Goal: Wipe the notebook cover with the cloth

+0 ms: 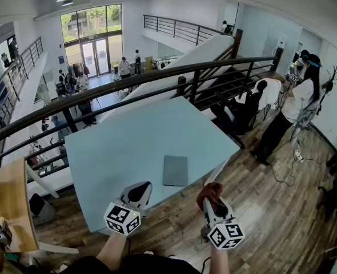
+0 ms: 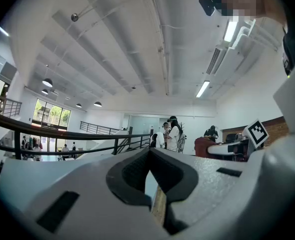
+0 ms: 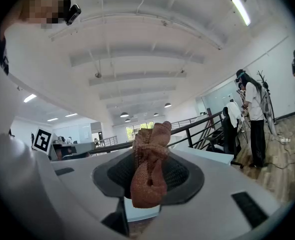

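While the left claw [image 1: 140,188] sits at the near edge of the light blue table [image 1: 123,141], its 2 jaws are drawn together with only a thin slit between them near the base. The left gripper view shows nothing held there [image 2: 150,159]. The right claw [image 1: 211,197] is clamped on a bunched reddish-brown cloth [image 1: 209,190]. In the right gripper view the cloth [image 3: 150,171] stands up between the dark pads and hangs over their front. This claw [image 3: 148,184] is off the table's near right edge, above the wooden floor [image 1: 168,224]. A grey notebook [image 1: 175,170] lies flat and shut on the table, close to the near edge. It lies between the 2 claws and a little farther from the person than either. Neither claw touches it, and the cloth is near its right corner but apart from it. Each claw carries a marker cube [image 1: 121,218], both low in the head view. A dark railing [image 1: 157,76] curves behind the table, and a person in a white top [image 1: 297,104] stands at the far right.
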{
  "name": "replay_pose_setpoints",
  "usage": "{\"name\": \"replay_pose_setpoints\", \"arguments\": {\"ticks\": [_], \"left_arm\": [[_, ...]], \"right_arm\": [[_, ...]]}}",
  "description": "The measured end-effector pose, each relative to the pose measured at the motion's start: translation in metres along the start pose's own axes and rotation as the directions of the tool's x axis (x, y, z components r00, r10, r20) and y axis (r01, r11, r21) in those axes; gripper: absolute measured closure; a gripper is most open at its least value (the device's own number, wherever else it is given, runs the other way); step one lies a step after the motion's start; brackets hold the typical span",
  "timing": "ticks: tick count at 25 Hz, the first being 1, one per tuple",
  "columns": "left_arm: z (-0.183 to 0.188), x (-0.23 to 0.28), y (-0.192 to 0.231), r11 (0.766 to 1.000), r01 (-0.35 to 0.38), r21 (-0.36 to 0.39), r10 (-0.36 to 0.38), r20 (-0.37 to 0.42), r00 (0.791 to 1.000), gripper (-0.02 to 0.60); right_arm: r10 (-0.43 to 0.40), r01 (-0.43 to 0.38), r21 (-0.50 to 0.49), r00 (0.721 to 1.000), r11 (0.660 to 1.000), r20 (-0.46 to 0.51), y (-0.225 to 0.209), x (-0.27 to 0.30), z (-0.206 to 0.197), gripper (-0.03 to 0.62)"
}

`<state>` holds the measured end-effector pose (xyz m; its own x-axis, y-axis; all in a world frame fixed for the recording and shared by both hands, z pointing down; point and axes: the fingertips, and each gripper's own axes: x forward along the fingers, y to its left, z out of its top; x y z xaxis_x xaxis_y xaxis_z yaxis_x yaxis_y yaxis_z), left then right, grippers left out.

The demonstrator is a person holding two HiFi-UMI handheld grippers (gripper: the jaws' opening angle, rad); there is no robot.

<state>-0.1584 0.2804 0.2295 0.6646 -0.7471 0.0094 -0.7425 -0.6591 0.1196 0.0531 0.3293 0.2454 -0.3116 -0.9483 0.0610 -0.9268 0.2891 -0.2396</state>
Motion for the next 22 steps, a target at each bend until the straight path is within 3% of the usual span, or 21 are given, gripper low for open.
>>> {"name": "replay_pose_setpoints", "arguments": {"ticks": [6,22], "left_arm": [[0.008,0.001,0.005,1.0,0.001,0.005,-0.001,0.009,1.0,0.581],[-0.008,-0.029,0.045,1.0,0.013,-0.007,-0.013,-0.017,1.0,0.581]], "right_arm": [[0.001,-0.002,-0.024,1.0,1.0,-0.005,0.005,0.005,0.005,0.459],[-0.024,0.023,0.071,1.0,0.997,0.013,0.032,0.019,-0.015,0.45]]}}
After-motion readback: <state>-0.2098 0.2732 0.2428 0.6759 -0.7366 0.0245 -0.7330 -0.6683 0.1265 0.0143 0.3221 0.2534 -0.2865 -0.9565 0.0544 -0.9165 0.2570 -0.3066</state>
